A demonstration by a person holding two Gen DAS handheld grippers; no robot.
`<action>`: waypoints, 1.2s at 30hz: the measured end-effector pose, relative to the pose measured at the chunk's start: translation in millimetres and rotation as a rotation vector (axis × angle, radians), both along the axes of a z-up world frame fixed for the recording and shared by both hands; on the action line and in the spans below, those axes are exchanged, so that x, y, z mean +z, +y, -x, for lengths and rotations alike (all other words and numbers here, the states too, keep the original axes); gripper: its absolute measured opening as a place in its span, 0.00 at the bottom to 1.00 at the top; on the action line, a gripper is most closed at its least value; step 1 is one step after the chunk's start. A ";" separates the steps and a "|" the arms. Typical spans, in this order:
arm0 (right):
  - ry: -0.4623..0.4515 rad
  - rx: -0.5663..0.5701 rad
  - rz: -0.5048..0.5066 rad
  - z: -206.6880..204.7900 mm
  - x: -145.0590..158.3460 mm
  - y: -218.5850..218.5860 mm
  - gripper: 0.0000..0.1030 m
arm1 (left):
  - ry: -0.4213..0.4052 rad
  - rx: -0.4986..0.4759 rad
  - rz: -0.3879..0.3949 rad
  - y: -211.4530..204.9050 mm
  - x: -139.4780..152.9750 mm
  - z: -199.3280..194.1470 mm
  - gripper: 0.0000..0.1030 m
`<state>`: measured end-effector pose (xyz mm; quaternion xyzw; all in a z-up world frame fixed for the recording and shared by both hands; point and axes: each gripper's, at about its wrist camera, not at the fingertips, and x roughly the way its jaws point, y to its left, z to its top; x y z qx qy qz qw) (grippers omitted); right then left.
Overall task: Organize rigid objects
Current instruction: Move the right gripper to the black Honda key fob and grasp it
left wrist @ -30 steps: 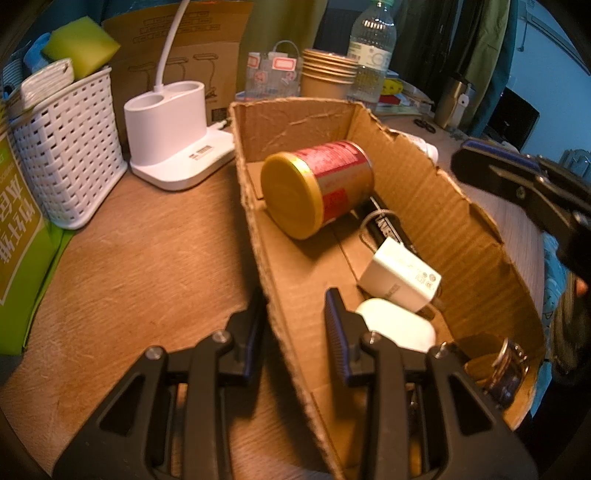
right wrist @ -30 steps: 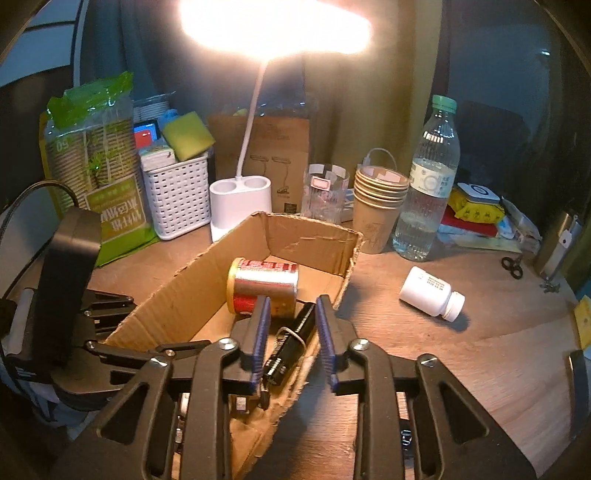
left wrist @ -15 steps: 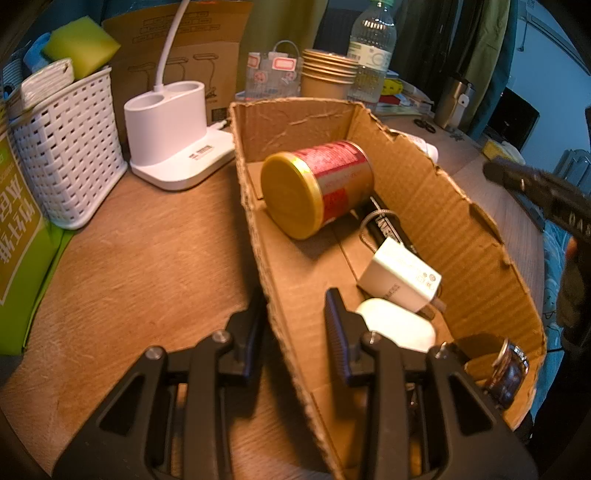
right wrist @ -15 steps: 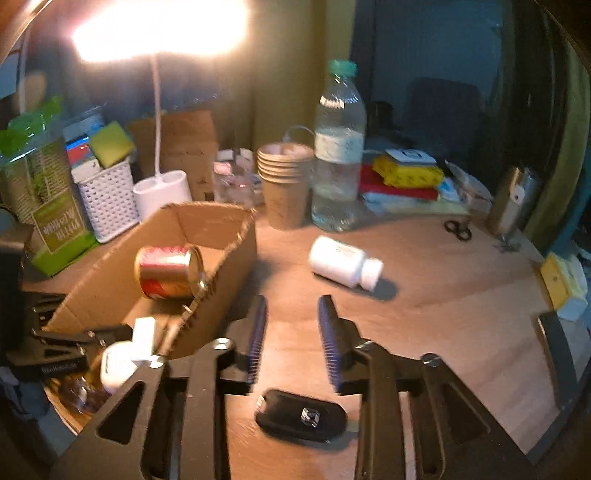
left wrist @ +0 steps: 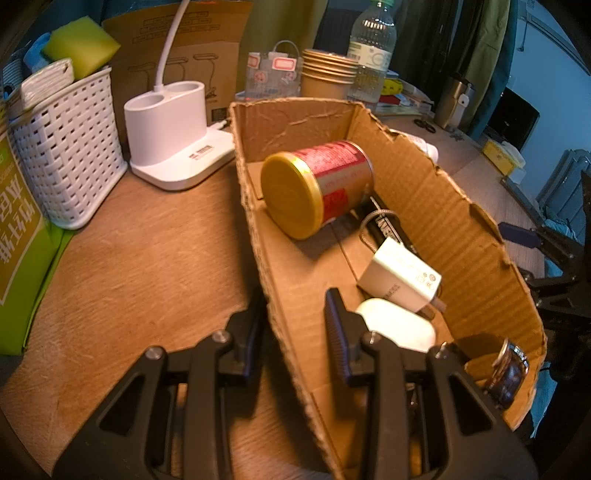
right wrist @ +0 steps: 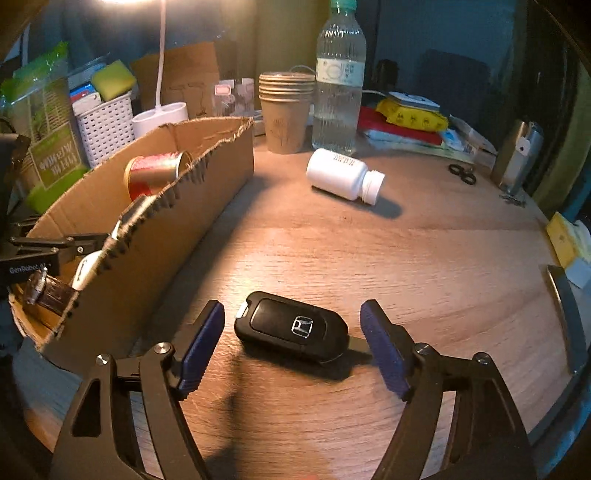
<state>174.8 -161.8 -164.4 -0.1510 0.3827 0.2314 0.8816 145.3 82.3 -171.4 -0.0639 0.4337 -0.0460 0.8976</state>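
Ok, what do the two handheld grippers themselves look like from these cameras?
Both share one build: black frames with triangular cut-outs and silver screw heads at the pivots. The right gripper has two fingers faced with ribbed blue pads. The left gripper has the same ribbed pads, which look darker here. Its body, seen from the right wrist view, carries white "GenRobot" lettering. No cables, sleeves or hands show.

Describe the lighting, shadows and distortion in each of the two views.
Right wrist view: the desk lamp blows out to white glare at the top edge; the car key and the pill bottle cast dark shadows on the table. Left wrist view: dimmer, even warm light; the fisheye bends the cardboard box walls, and the corners go black.
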 end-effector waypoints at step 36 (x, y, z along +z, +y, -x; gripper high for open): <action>-0.052 -0.006 -0.019 -1.8 12.2 5.4 0.70 | 0.000 0.000 0.000 0.0 -0.2 -0.2 0.33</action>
